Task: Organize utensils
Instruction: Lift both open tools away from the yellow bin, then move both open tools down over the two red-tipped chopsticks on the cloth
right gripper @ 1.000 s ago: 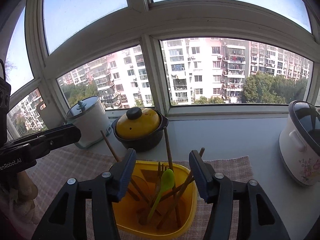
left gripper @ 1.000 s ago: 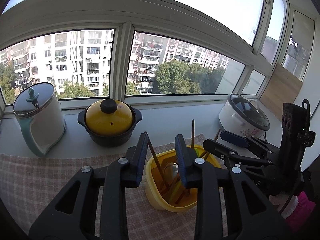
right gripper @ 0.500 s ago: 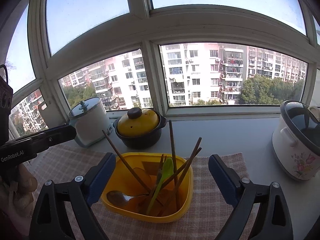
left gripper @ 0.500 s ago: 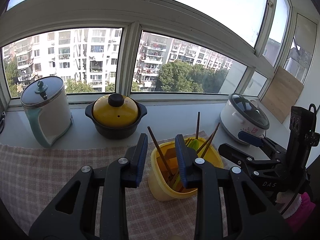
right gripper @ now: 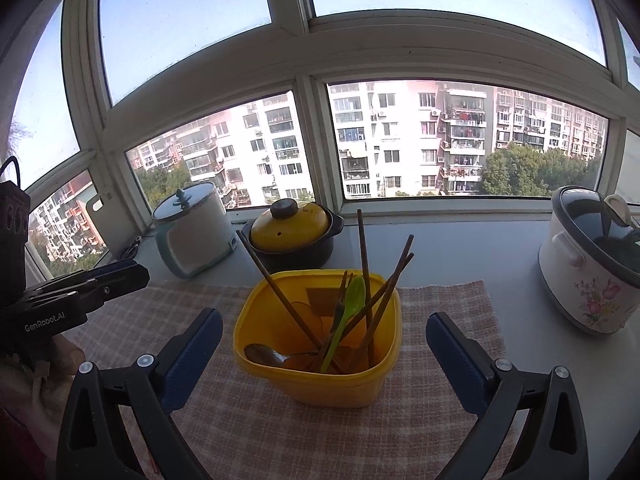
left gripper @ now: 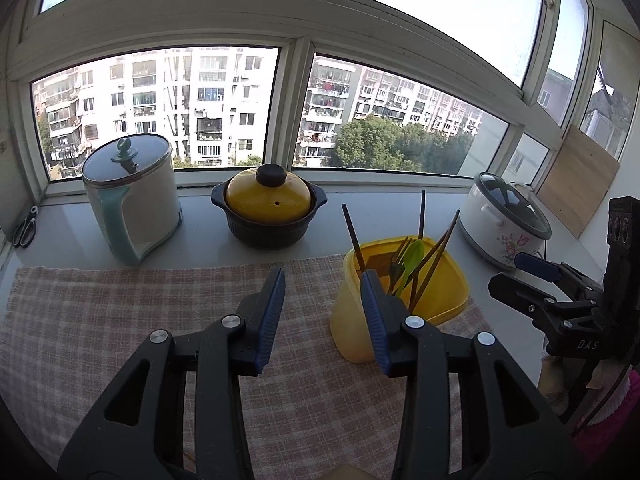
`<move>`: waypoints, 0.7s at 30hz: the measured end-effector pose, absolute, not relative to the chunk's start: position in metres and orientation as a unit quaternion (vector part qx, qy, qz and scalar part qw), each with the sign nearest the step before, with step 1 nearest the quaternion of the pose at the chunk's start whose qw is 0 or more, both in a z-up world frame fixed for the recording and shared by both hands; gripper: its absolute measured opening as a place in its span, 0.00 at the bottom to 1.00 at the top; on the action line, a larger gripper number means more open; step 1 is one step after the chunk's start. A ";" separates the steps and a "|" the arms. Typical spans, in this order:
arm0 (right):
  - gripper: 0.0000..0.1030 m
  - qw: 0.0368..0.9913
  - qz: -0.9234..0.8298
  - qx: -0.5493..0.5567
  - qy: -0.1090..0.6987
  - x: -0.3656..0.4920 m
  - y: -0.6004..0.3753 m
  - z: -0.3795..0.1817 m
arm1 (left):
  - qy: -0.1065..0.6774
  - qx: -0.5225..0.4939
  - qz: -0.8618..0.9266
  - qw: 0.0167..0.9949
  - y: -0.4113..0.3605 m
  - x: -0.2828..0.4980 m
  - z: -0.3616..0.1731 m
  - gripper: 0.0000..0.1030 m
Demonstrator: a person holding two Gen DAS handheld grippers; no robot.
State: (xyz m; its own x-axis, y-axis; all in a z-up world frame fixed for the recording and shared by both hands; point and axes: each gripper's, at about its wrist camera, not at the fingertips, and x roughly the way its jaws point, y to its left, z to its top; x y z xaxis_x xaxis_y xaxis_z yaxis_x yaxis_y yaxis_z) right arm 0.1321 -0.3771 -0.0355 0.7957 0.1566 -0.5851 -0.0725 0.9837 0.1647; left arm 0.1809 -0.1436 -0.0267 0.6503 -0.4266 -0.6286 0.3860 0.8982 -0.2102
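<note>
While the yellow tub [right gripper: 318, 340] of chopsticks [right gripper: 362, 272] and a green spoon [right gripper: 346, 312] stands at frame center on the cloth [right gripper: 440, 312], the right gripper [right gripper: 324, 336] gapes wide, empty; the left gripper [left gripper: 322, 312], lower center, is parted, empty.

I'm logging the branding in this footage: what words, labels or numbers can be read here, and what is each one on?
"GenRobot.AI": white print on the side of the left gripper, seen in the right wrist view.
"DAS": pale letters on the body of the right gripper, seen in the left wrist view; anything after them is hidden.
Nothing else carries legible text; the white cooker shows only flowers.
</note>
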 end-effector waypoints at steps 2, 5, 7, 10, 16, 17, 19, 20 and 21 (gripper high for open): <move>1.00 0.945 0.064 0.068 0.314 0.126 -0.373 -0.035 | 0.356 -0.029 -0.218 0.908 -0.136 0.176 -0.028 0.39; 1.00 0.945 0.073 0.063 0.314 0.117 -0.364 -0.034 | 0.363 -0.029 -0.208 0.908 -0.120 0.169 -0.031 0.39; 1.00 0.945 0.083 0.059 0.312 0.110 -0.358 -0.034 | 0.367 -0.036 -0.198 0.908 -0.108 0.165 -0.032 0.39; 1.00 0.945 0.101 0.048 0.308 0.101 -0.348 -0.034 | 0.375 -0.046 -0.176 0.909 -0.084 0.158 -0.038 0.39; 1.00 0.936 0.139 0.004 0.323 0.098 -0.314 -0.042 | 0.407 -0.063 -0.126 0.902 -0.032 0.147 -0.061 0.39; 1.00 0.933 0.148 0.000 0.328 0.099 -0.307 -0.045 | 0.414 -0.066 -0.118 0.900 -0.023 0.144 -0.067 0.39; 1.00 0.926 0.166 -0.008 0.339 0.102 -0.295 -0.050 | 0.426 -0.065 -0.100 0.897 -0.008 0.138 -0.077 0.39; 1.00 0.922 0.175 -0.012 0.346 0.105 -0.288 -0.053 | 0.431 -0.068 -0.093 0.895 -0.001 0.135 -0.082 0.39; 1.00 0.917 0.184 -0.017 0.353 0.107 -0.281 -0.056 | 0.437 -0.072 -0.085 0.893 0.007 0.131 -0.088 0.39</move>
